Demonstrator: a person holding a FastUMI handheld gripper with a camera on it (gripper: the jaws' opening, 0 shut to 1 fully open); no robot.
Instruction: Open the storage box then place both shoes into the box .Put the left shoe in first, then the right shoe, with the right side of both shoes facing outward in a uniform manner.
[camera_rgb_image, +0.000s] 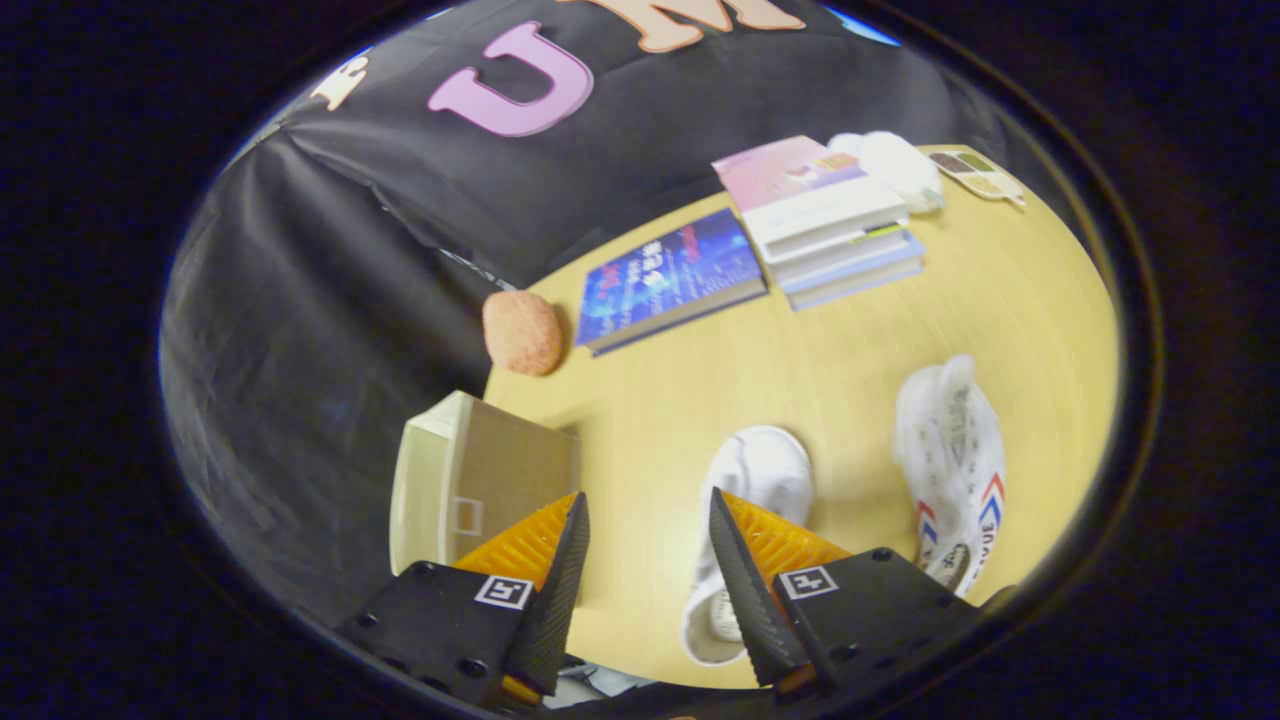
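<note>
Hovering over the table (850, 340), the gripper (648, 520) has the box (480, 480) just beyond its left finger, one shoe (760, 480) by the right finger, the other shoe (950, 470) farther right. Risk: picking the wrong shoe first, since left and right look alike. Jaws parted, released, holding nothing

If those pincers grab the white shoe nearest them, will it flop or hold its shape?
The white shoe looks soft-sided, so its upper probably flexes, though the sole likely stays stiff. It seems light. The open gripper hovers above it.
</note>
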